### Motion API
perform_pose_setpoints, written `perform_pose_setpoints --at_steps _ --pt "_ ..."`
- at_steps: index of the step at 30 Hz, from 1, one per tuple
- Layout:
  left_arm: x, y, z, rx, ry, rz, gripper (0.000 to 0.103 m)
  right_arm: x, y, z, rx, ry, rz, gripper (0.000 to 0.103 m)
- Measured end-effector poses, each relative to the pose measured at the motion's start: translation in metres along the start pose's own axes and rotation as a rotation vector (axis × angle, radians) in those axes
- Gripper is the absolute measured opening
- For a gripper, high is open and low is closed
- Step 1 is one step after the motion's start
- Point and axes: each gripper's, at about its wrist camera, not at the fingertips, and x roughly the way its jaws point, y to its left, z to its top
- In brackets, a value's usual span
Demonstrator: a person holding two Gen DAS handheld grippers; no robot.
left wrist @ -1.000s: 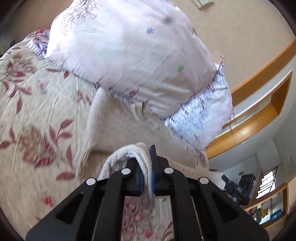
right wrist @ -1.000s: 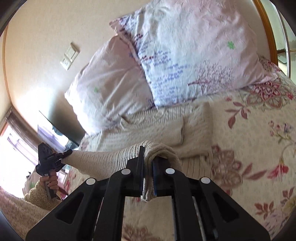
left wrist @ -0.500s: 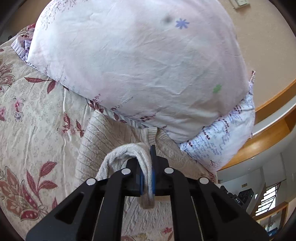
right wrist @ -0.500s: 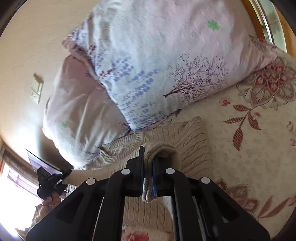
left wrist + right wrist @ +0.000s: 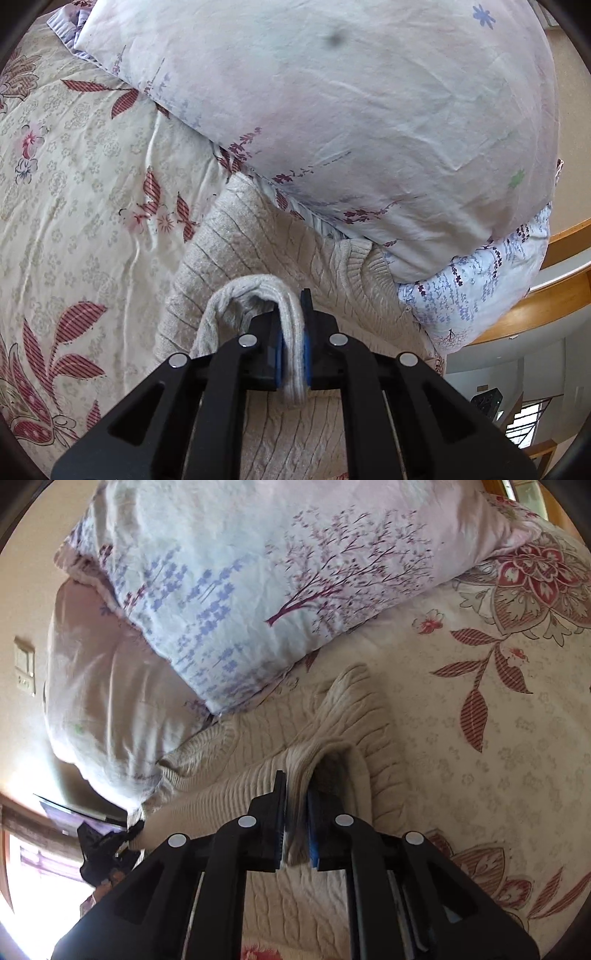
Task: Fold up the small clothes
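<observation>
Sweater (image 5: 258, 240) lies lower centre on the bed (image 5: 74, 184), against the pillows (image 5: 332, 110). Left gripper (image 5: 291, 354) and right gripper (image 5: 297, 812), jaws clamped on its hem, should lower evenly onto the shoulders.

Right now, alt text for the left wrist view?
The left gripper is shut on a fold of a beige knit sweater lying on a floral bedspread. A pale floral pillow sits just beyond it.
</observation>
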Motion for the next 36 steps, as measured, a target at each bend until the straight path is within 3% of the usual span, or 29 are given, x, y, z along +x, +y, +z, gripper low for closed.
perform_pose_setpoints --at_steps 4,9,11,13,14,15,17,22,25,30,36 --pt "0.003 0.002 0.004 -0.044 0.003 -0.041 0.007 0.001 0.006 0.0 -0.039 0.01 0.005 0.01" --pt "0.007 0.013 0.014 -0.166 -0.013 -0.087 0.008 0.0 -0.006 0.021 0.125 -0.083 0.055 0.011" --pt "0.013 0.023 0.016 -0.246 -0.009 -0.076 0.021 0.009 -0.013 0.027 0.191 -0.065 0.029 0.016" --pt "0.013 0.028 0.017 -0.301 -0.012 -0.109 0.028 0.017 -0.014 0.028 0.22 -0.039 0.013 0.027" --pt "0.012 0.026 0.018 -0.302 -0.015 -0.113 0.037 0.018 -0.011 0.027 0.214 -0.041 0.018 0.038" --pt "0.008 0.022 0.019 -0.273 -0.024 -0.106 0.042 0.017 -0.007 0.026 0.198 -0.05 0.022 0.05" --pt "0.0 0.011 0.021 -0.187 -0.038 -0.064 0.05 0.012 0.003 0.025 0.151 -0.075 0.017 0.06" --pt "-0.017 -0.002 0.018 -0.05 -0.051 0.027 0.05 -0.005 0.007 0.025 0.119 -0.119 -0.005 0.06" --pt "-0.029 -0.01 0.01 0.103 -0.053 0.126 0.05 -0.025 0.009 0.017 0.046 -0.142 -0.051 0.056" --pt "-0.039 -0.011 -0.016 0.313 -0.015 0.269 0.044 -0.033 0.003 -0.001 -0.087 -0.077 -0.139 0.047" --pt "-0.038 0.001 -0.039 0.363 0.023 0.299 0.04 -0.028 0.0 -0.029 -0.165 0.002 -0.214 0.046"
